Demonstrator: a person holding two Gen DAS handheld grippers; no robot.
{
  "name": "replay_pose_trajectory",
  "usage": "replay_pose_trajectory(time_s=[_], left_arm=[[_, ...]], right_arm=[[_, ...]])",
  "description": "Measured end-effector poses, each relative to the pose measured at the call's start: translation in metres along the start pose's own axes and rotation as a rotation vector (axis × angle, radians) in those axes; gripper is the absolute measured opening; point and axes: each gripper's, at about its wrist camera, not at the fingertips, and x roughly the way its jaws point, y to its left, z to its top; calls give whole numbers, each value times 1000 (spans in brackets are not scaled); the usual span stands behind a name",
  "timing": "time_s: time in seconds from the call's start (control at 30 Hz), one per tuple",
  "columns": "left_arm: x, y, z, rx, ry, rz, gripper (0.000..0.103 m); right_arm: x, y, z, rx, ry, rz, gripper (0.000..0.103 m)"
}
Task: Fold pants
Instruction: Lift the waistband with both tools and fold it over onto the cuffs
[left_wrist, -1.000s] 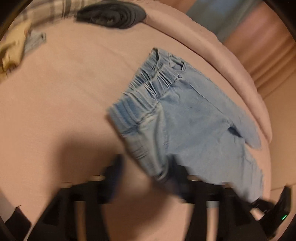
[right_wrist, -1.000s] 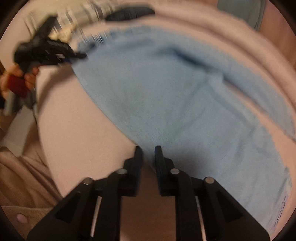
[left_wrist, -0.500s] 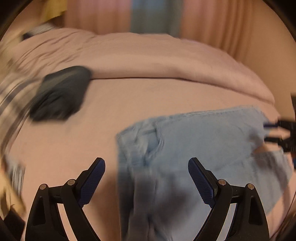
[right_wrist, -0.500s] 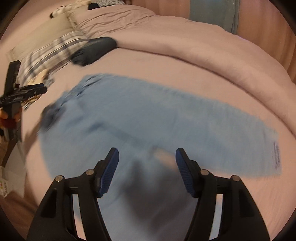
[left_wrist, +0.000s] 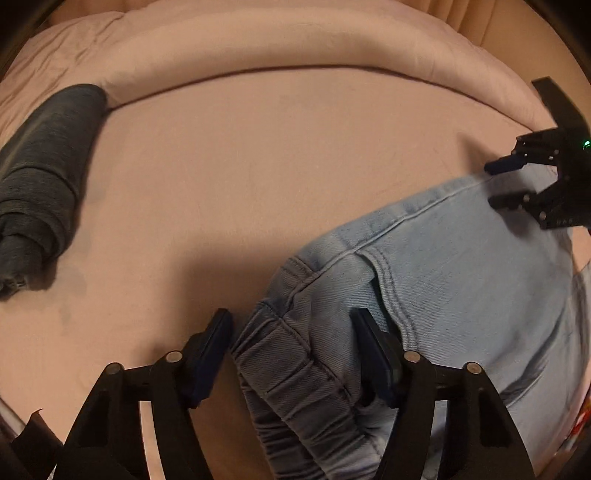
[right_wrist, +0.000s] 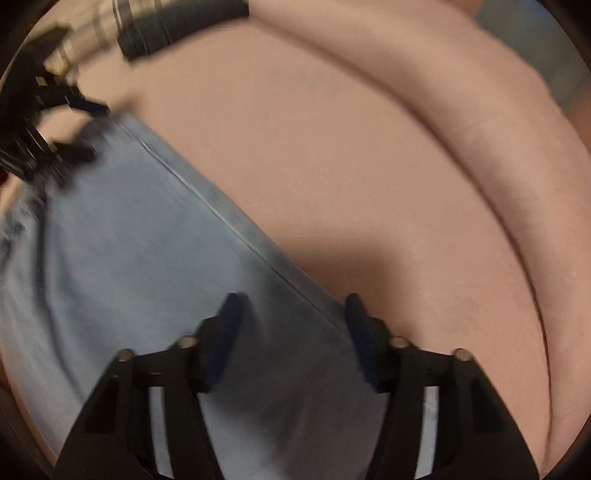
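Light blue denim pants (left_wrist: 461, 280) lie flat on the pink bed sheet (left_wrist: 258, 166). In the left wrist view my left gripper (left_wrist: 291, 332) is open, its jaws straddling the elastic waistband (left_wrist: 295, 373) close above it. In the right wrist view my right gripper (right_wrist: 291, 314) is open, low over the far seam edge of the pants (right_wrist: 129, 258). Each gripper shows in the other's view: the right one (left_wrist: 498, 184) at the far right over the leg, the left one (right_wrist: 81, 129), blurred, at the upper left.
A rolled dark grey garment (left_wrist: 40, 177) lies at the left on the sheet. A thick pink duvet (left_wrist: 295, 40) is bunched along the far side. A plaid pillow (right_wrist: 92, 22) shows blurred at the top left of the right wrist view.
Both grippers opened and let go of the pants. They then dropped low over the flat pants, the left at the waistband, the right over the leg's far edge.
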Motion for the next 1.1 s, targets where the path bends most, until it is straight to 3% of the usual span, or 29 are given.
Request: replay_pose_trajectory(time_s=[0.07,0.1,0.17,0.27,0.3,0.4,0.43,0.5,0.53,0.57,0.6,0.7,0.77,0.83,0.9,0.93,0.97,1.0,1.07,1.1], left_arm=[[-3,0,0,3,-32,-12,42],[-6,0,1,-3,-51,-16,40],[-13,-6,-3,-3,-98,0,32],[-24,-2,-2,-54,-170,-7,31],[-19,0,-1,-64,-162,-4,31],[0,-11,2,-50,-95,59,46],[-1,-12,3,-49,-94,72,57],[-12,-14,8,-48,-123,70,64],[-22,-13,8,-39,-156,43,73],[-30,-13,10,-26,-183,11,83],[-34,-14,13,-15,-198,-5,87],[-27,-25,31,31,-182,-20,88],[-7,-30,42,45,-114,-22,88],[14,-35,47,65,-32,-23,88],[37,-42,50,81,60,-21,82],[43,-46,51,95,74,-22,79],[42,-48,52,104,64,-26,68],[40,-52,53,110,54,-52,58],[37,-60,53,122,38,-28,42],[34,-61,50,136,31,-6,33]], right_arm=[[-4,6,2,-24,-21,-9,31],[-6,11,3,-48,-32,-53,12],[-10,18,4,-69,-40,-84,6],[-20,19,10,-75,-71,-123,4],[-21,15,13,-52,-81,-131,4],[-7,15,13,0,-35,-108,10],[-5,16,11,-11,-37,-116,11],[-17,14,12,-23,-38,-91,16],[-25,14,18,-10,-41,-50,24],[-36,10,16,-4,-54,-6,43],[-45,6,15,-15,-65,4,54],[-50,-8,17,-29,-40,-73,59],[-39,-20,18,20,28,-33,60],[-14,-31,14,61,117,-46,62],[-8,-38,9,108,92,-40,71],[-9,-39,8,112,78,-33,71],[-12,-39,6,117,66,-27,70],[-13,-38,2,114,62,-27,63],[-16,-21,-3,85,51,-24,42],[-22,-12,-9,61,43,-41,26]])
